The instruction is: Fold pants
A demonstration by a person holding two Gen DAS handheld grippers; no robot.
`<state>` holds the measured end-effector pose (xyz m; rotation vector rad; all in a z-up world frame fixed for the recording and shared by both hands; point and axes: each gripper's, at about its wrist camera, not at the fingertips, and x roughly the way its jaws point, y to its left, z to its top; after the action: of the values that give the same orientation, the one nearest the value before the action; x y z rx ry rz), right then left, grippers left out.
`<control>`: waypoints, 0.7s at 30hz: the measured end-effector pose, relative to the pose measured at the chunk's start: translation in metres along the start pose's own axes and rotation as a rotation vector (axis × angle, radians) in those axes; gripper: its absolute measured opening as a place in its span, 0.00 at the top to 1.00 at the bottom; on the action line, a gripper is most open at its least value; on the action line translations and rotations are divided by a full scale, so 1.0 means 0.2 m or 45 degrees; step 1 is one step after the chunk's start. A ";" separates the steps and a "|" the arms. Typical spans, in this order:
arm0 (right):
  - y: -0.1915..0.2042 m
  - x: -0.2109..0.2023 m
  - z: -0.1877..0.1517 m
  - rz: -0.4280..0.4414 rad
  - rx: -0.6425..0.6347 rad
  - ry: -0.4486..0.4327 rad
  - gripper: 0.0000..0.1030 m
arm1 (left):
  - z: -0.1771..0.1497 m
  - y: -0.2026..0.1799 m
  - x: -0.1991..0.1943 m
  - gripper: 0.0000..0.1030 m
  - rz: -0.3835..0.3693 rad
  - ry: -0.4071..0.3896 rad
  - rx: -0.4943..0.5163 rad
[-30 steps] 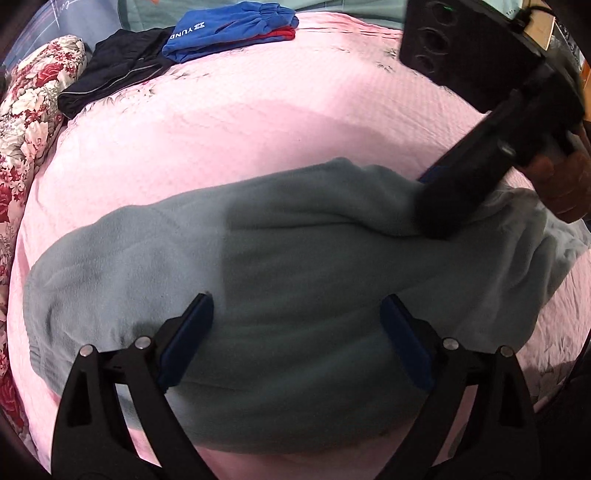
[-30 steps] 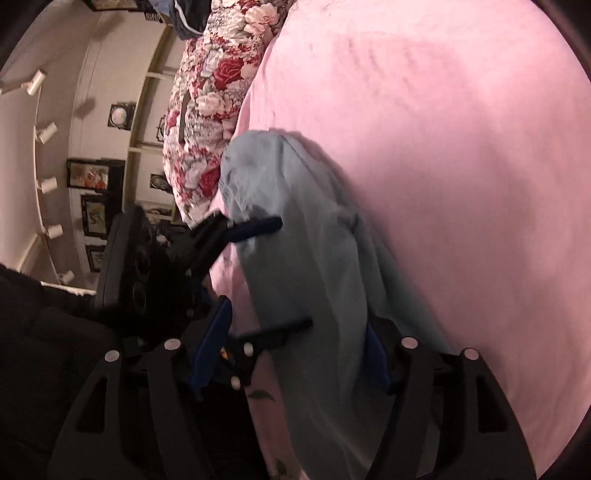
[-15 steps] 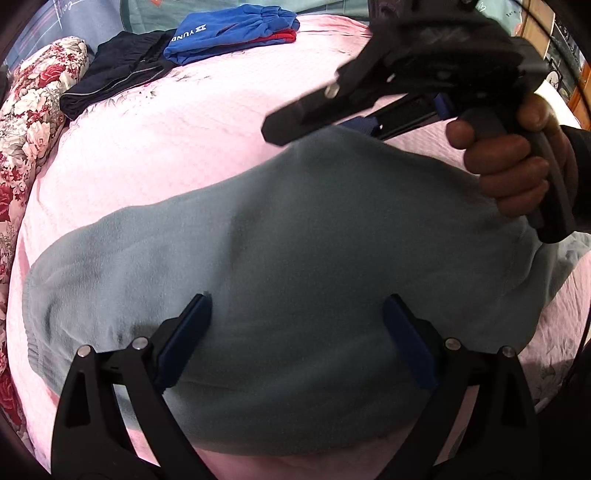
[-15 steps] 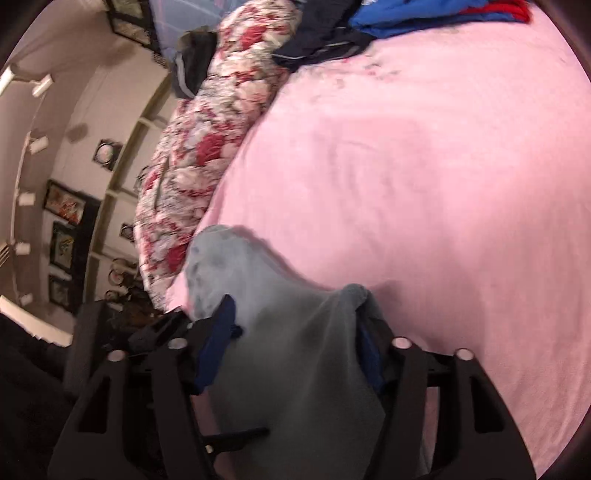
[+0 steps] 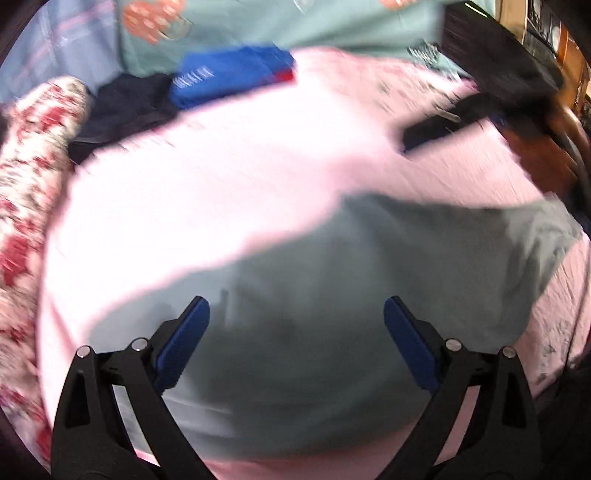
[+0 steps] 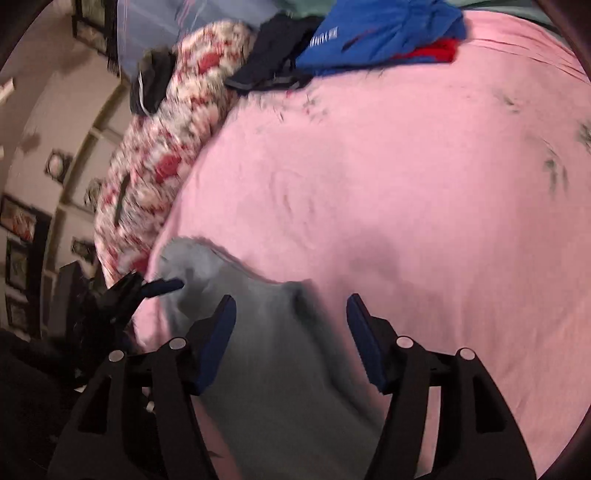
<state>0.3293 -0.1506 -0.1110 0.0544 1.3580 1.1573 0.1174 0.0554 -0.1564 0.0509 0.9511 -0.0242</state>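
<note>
I see the wide pink bedspread (image 5: 229, 177) filling most of both wrist views, and the grey-green fleece pants (image 5: 332, 302) lie spread flat across its near part, one end bunched into folds toward my right. Along the left edge of the bed runs a long red-and-white floral bolster (image 6: 173, 147). At the far side of the spread there is a pile of other clothes: a bright blue garment with white lettering (image 6: 373, 33) lying over something red, and a dark navy garment (image 5: 125, 107) just beside it, next to the bolster.

My left gripper (image 5: 295, 332) hangs over the middle of the pants with its blue-padded fingers (image 5: 183, 341) set wide apart and nothing between them. My right gripper (image 6: 290, 334) is likewise spread wide and empty, hovering over the near end of the pants. From the left wrist I see it as a dark blurred shape at the upper right, off the cloth. In the right wrist view, one tip of the left gripper reaches the far corner of the pants; blur keeps me from telling whether it touches.
</note>
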 end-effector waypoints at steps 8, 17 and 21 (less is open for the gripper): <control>0.20 0.15 -0.52 -0.285 0.205 -0.046 0.38 | -0.16 0.43 0.16 0.06 0.024 0.034 -0.074; 0.15 -0.56 -1.16 -0.818 0.758 -0.515 0.37 | -0.06 0.34 0.00 0.06 0.064 -0.047 -0.034; 0.06 -0.82 -1.40 -1.025 0.973 -0.666 0.37 | 0.01 0.09 -0.12 0.06 -0.025 -0.151 0.038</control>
<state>0.1415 -0.4119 -0.0690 0.3055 1.0993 -0.0897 0.1058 0.0728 -0.1349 0.0669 0.8328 -0.0592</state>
